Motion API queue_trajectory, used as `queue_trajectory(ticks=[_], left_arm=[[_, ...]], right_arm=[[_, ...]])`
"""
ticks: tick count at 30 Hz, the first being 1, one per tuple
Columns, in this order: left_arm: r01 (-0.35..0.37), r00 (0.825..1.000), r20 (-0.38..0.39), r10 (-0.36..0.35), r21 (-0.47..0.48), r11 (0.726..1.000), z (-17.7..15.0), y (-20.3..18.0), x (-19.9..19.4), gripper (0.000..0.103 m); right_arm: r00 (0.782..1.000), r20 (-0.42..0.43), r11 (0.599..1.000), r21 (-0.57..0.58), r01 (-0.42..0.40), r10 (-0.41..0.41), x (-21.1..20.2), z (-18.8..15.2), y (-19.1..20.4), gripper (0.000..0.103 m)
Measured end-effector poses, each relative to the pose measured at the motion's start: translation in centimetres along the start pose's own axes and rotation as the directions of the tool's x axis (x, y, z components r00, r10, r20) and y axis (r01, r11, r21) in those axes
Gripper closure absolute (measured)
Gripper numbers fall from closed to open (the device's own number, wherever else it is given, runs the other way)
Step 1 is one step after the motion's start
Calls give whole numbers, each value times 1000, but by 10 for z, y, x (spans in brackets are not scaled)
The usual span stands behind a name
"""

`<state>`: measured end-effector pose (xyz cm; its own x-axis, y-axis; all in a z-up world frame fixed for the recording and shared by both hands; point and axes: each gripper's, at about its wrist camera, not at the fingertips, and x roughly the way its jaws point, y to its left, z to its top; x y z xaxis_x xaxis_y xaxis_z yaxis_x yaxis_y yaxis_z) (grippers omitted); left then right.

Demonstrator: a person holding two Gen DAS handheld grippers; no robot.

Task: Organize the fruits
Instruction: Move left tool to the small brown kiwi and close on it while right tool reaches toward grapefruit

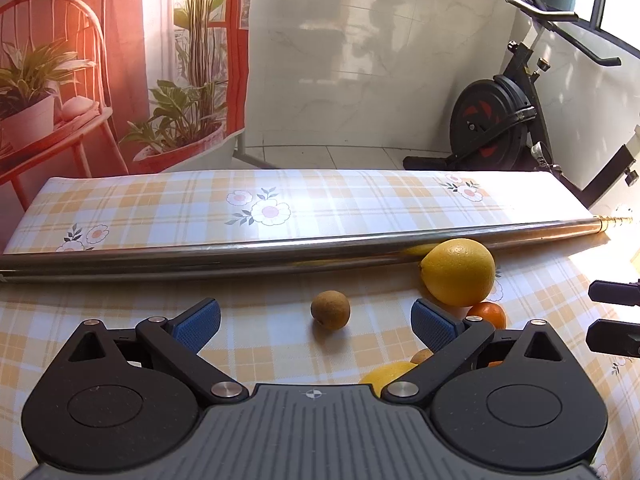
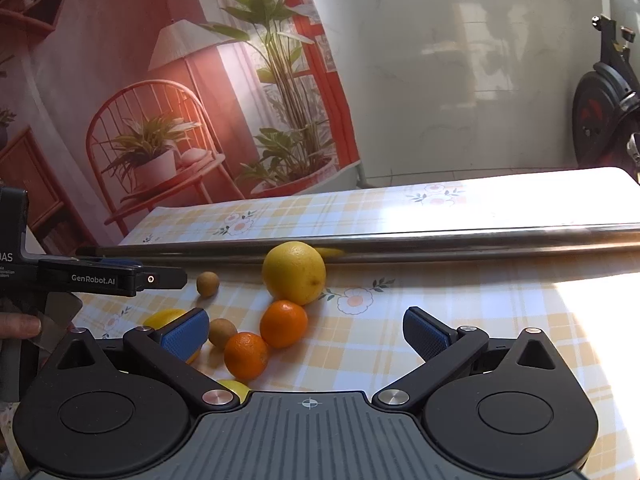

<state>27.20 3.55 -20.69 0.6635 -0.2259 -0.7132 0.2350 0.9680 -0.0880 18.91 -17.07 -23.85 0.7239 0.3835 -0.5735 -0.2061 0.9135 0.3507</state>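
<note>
On the checked tablecloth lies a small brown round fruit, just ahead of my open left gripper, which holds nothing. A big yellow lemon rests against the steel pole, with an orange below it. In the right wrist view the same lemon sits above two oranges, a brown fruit and the far brown fruit. More yellow fruit lies partly hidden behind my left finger pad. My right gripper is open and empty, right of the pile.
A long steel pole lies across the table beyond the fruit. The other gripper's body and a hand reach in from the left. An exercise bike stands behind the table on the right. The tablecloth runs bare to the right.
</note>
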Motion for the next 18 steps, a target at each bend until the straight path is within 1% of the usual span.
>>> queue_trajectory(ticks=[2, 3, 4, 6, 8, 9, 10, 12, 14, 16, 18], left_arm=[[15, 1000, 1, -15, -2, 1000, 1, 0, 4, 3], [24, 1000, -4, -24, -10, 1000, 2, 1, 8, 6], [34, 999, -11, -34, -18, 999, 3, 2, 11, 12], [51, 998, -34, -52, -32, 998, 5, 3, 20, 18], [52, 997, -53, -54, -39, 998, 5, 4, 26, 24], [62, 996, -59, -64, -37, 997, 5, 4, 29, 28], [61, 996, -69, -63, -35, 997, 5, 4, 32, 31], [51, 995, -81, -53, -29, 998, 5, 3, 37, 32], [54, 995, -88, -56, -19, 998, 5, 1, 41, 37], [60, 993, -98, -62, -17, 998, 6, 1, 45, 46], [68, 992, -104, -70, -20, 997, 6, 1, 49, 48]], right_arm=[[1000, -2, 1000, 5, 2, -2, 1, -1, -2, 0], [1000, -5, 1000, 6, 4, -4, 2, -1, -3, 0], [1000, -7, 1000, 8, 5, -5, 2, -2, -4, 0], [1000, -12, 1000, 14, 8, -7, 4, -3, -6, 0], [1000, -17, 1000, 20, 11, -11, 6, -4, -8, 0], [1000, -18, 1000, 21, 12, -12, 7, -5, -8, 0], [1000, -20, 1000, 23, 14, -13, 8, -5, -9, 0], [1000, -24, 1000, 25, 17, -16, 10, -6, -10, 0], [999, -29, 999, 30, 19, -18, 12, -7, -11, 0], [999, -32, 999, 33, 19, -18, 14, -7, -12, 0], [999, -36, 999, 34, 20, -19, 15, -8, -13, 0]])
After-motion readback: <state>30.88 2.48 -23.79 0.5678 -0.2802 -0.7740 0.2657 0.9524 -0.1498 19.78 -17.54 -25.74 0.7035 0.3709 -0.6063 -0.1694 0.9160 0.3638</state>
